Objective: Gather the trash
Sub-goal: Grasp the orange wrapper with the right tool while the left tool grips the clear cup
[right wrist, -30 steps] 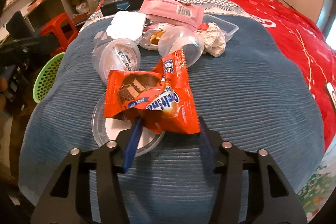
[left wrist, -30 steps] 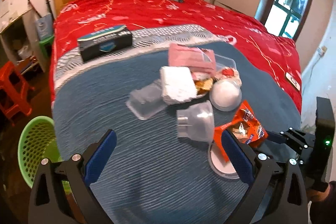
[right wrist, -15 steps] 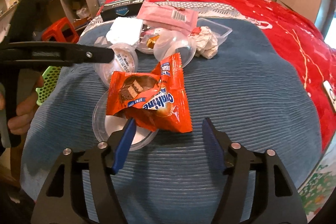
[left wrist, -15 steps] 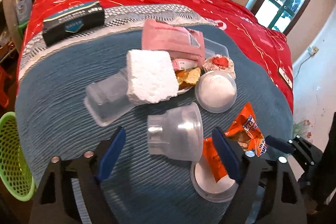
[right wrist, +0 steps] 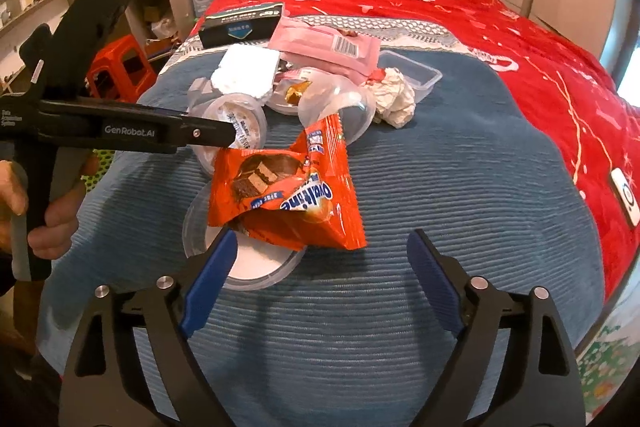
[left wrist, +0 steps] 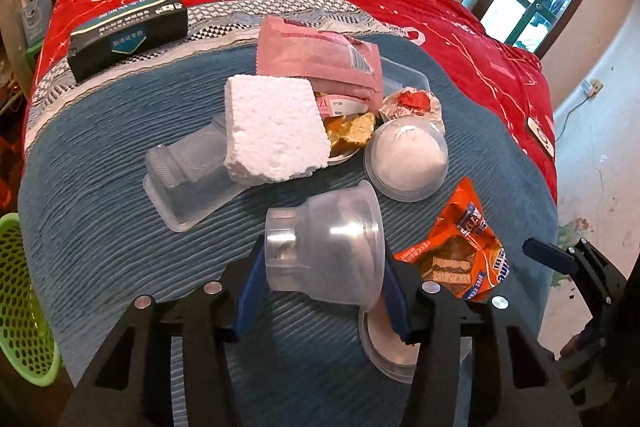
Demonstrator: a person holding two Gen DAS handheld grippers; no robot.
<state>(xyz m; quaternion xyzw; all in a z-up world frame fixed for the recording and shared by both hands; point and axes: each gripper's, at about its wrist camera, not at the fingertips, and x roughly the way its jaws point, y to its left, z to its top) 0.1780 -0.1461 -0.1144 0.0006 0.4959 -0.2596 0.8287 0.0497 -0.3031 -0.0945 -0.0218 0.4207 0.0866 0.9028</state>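
Your left gripper (left wrist: 322, 291) has just been closing; its pads now bracket the clear cup (left wrist: 326, 251), lying on its side on the blanket (left wrist: 100, 227), apparently pinching it. Your right gripper (right wrist: 320, 267) has just been opening, jaws spread; the wrapper (right wrist: 288, 191), released, lies at 12 o'clock.

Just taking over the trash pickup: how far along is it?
Early. Nothing visibly binned; only the green basket's edge shows. In hand: left gripper, jaws just closing, flanks the clear cup. Right gripper, just opened, holds nothing; the orange wrapper lies ahead. Foam block, pink bag and containers remain.
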